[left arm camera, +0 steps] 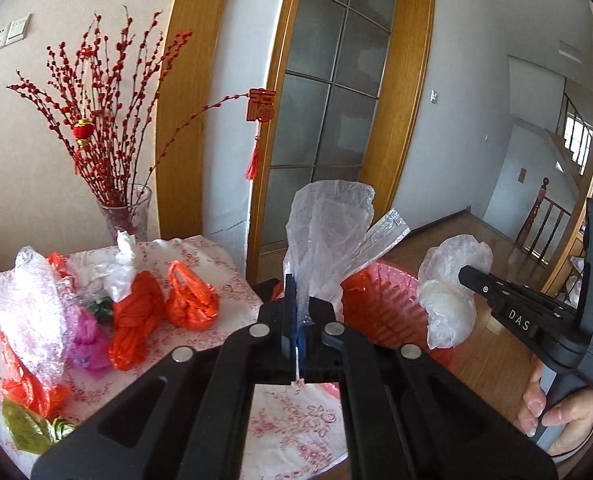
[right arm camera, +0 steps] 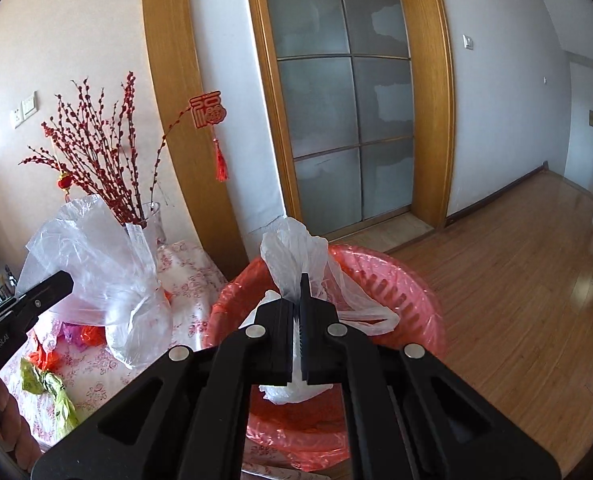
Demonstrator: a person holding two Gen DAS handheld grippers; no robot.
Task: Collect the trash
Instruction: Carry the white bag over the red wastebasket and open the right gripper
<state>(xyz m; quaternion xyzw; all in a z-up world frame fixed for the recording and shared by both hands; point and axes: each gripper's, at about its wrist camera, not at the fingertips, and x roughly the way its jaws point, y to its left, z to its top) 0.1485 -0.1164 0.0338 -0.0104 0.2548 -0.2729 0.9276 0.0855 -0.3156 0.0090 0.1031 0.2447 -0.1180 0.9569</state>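
Observation:
My left gripper [left arm camera: 298,304] is shut on a clear plastic bag [left arm camera: 328,236] and holds it up above the table edge, beside the bin. It also shows in the right wrist view [right arm camera: 92,256]. My right gripper [right arm camera: 296,300] is shut on a white plastic bag [right arm camera: 296,252] and holds it over the red-lined trash bin [right arm camera: 408,280]. In the left wrist view the right gripper [left arm camera: 466,274] and its white bag [left arm camera: 448,296] hang over the bin [left arm camera: 380,300]. Several knotted orange bags [left arm camera: 192,300], a pink bag [left arm camera: 86,340] and a bubble-wrap piece [left arm camera: 32,304] lie on the table.
The table has a floral cloth [left arm camera: 296,420]. A glass vase [left arm camera: 130,216] with red branches stands at its back by the wall. A green wrapper [left arm camera: 32,428] lies near the front left. A wooden door frame [left arm camera: 412,92] and wooden floor [right arm camera: 516,280] lie beyond.

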